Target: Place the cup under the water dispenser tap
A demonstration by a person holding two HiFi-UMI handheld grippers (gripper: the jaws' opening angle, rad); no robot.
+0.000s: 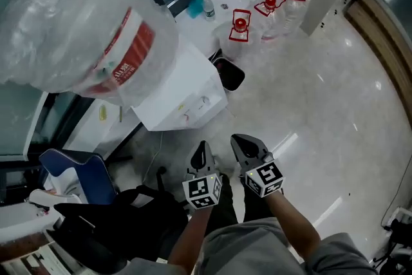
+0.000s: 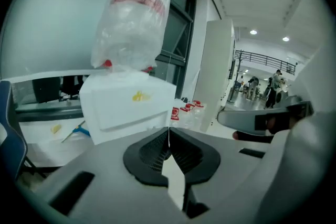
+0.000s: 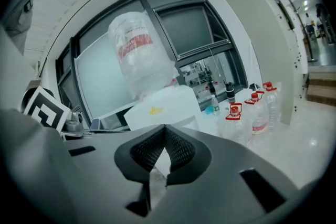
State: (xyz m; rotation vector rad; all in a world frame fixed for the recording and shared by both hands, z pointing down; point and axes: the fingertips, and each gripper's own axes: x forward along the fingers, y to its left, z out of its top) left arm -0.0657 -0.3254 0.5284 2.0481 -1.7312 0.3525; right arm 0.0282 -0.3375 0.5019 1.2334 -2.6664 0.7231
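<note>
A white water dispenser stands at the left, with a big clear bottle with a red label upside down on top. I see no cup in any view, and the tap is not visible. My left gripper and right gripper hang side by side in front of the dispenser, a short way from it. Both are shut with nothing between the jaws. The left gripper view shows the dispenser and bottle ahead of the closed left gripper. The right gripper view shows the dispenser beyond the closed right gripper.
Several red-capped water bottles stand on the shiny floor beyond the dispenser, with a black bin beside it. A blue chair and a black bag are at the lower left. People walk far off.
</note>
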